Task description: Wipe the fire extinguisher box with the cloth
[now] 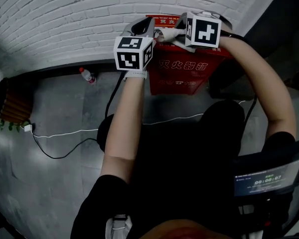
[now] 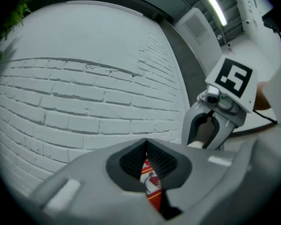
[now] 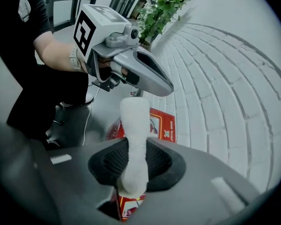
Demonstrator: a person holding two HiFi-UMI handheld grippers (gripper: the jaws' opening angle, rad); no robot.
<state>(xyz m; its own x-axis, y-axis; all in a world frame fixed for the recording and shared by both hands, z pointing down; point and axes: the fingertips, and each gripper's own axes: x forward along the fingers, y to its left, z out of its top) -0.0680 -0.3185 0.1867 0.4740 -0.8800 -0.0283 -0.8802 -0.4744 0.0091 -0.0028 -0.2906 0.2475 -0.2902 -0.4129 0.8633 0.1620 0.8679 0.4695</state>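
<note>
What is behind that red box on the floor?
A white brick wall rises right behind the red box. Whether they touch cannot be seen: in the head view the left gripper, the right gripper and its cloth cover the box's back edge.

The fire extinguisher box [image 1: 182,76] is a red case with pale characters printed across its front and small pictures on its top panel. It stands upright on the floor [image 1: 65,113], at the far side of the scene, with its back against the white brick wall [image 1: 65,19]. The cloth [image 3: 135,135] is white and fuzzy, bunched into a thick strip. It is pinched between the jaws of the right hand-held gripper [image 3: 135,165], and its free end sticks out past them, over the top of the box.
</note>
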